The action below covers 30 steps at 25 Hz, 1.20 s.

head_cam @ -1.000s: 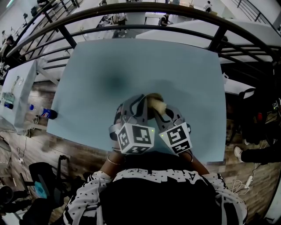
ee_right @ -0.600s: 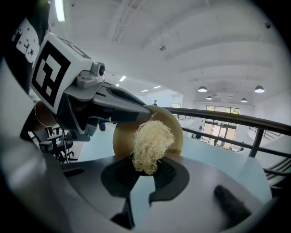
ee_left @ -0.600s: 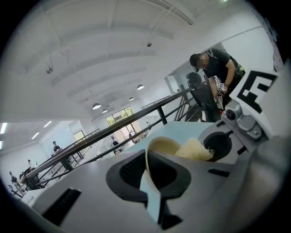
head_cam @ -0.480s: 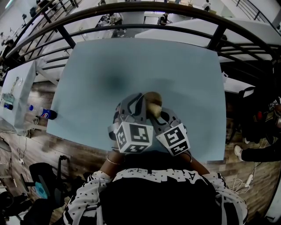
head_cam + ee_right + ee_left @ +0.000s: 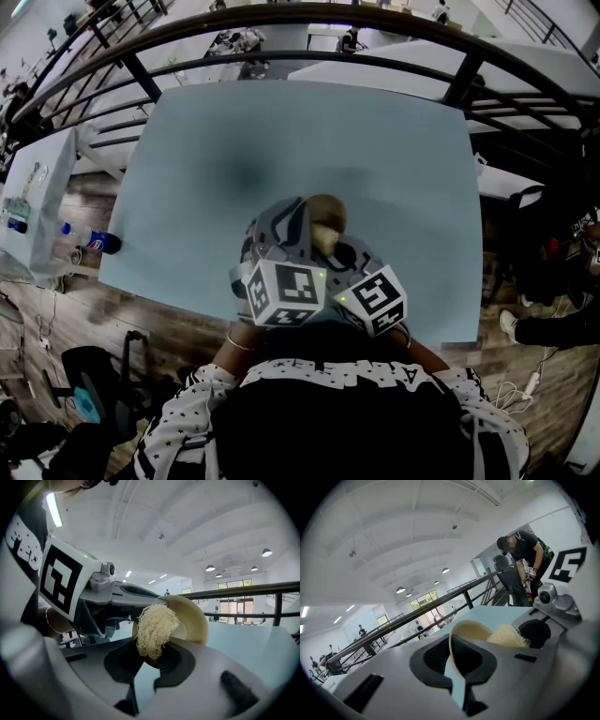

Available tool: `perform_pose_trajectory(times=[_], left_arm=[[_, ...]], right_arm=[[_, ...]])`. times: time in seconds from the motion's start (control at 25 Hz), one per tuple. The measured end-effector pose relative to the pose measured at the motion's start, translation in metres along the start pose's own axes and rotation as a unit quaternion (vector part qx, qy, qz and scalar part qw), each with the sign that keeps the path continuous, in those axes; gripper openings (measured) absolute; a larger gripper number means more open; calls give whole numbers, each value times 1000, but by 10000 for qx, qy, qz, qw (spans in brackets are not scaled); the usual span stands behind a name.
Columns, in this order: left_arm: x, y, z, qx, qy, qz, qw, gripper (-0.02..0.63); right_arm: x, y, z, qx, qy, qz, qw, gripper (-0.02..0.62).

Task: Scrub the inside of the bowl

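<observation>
Beige and thin-walled, the bowl (image 5: 325, 212) is held over the near part of the pale blue table (image 5: 216, 159), tipped so that its opening is turned toward the right gripper (image 5: 151, 662). Its rim is clamped between the jaws of the left gripper (image 5: 453, 657), which are drawn nearly together with one jaw inside the wall and one outside. Whether the bowl rests on the table cannot be told.

A straw-coloured scrubber (image 5: 154, 629), a loose tuft of fibres, is pinched at the tips of the right gripper's jaws and is pressed against the inside of the bowl, near the rim on the left gripper's side.

In the head view both grippers are seen side by side, pointed away from the body and angled in toward each other, so that their tips meet at the bowl and their marker cubes sit just beside one another. The forearms are kept close in front of the chest; a thin bangle (image 5: 240, 343) is worn on the left wrist.
</observation>
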<state>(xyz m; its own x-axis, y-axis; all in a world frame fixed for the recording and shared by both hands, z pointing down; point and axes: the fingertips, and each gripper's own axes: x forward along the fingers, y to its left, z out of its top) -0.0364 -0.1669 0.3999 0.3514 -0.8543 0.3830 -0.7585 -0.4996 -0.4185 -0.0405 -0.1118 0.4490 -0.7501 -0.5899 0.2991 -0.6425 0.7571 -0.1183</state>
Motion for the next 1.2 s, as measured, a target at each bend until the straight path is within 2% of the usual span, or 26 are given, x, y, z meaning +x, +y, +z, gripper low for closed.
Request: perform_pose_trajectory(times=[0.16, 0.36, 0.56, 0.72, 0.88, 1.04, 1.2], left_arm=[[2, 1, -2, -20, 32, -4, 10000, 23], [4, 4, -8, 98, 114, 37, 9999, 23], [4, 8, -15, 373, 141, -41, 9992, 23], [1, 1, -19, 741, 63, -495, 9960, 23], [-3, -9, -20, 1179, -25, -963, 9883, 23], [-8, -21, -17, 1767, -122, -1407, 9741, 23], [-13, -32, -17, 2162, -142, -1886, 9579, 23]], right_arm=[[-3, -5, -2, 399, -53, 90, 9991, 55], [-12, -4, -1, 649, -161, 266, 9974, 55], [-32, -22, 10, 495, -358, 72, 9981, 55], [-49, -54, 34, -149, -495, -234, 9984, 55], [-47, -74, 40, -1297, -140, -357, 9908, 55], [-33, -72, 36, -2256, 293, -100, 9737, 55], [-20, -65, 22, -3137, 711, 274, 9465, 55]])
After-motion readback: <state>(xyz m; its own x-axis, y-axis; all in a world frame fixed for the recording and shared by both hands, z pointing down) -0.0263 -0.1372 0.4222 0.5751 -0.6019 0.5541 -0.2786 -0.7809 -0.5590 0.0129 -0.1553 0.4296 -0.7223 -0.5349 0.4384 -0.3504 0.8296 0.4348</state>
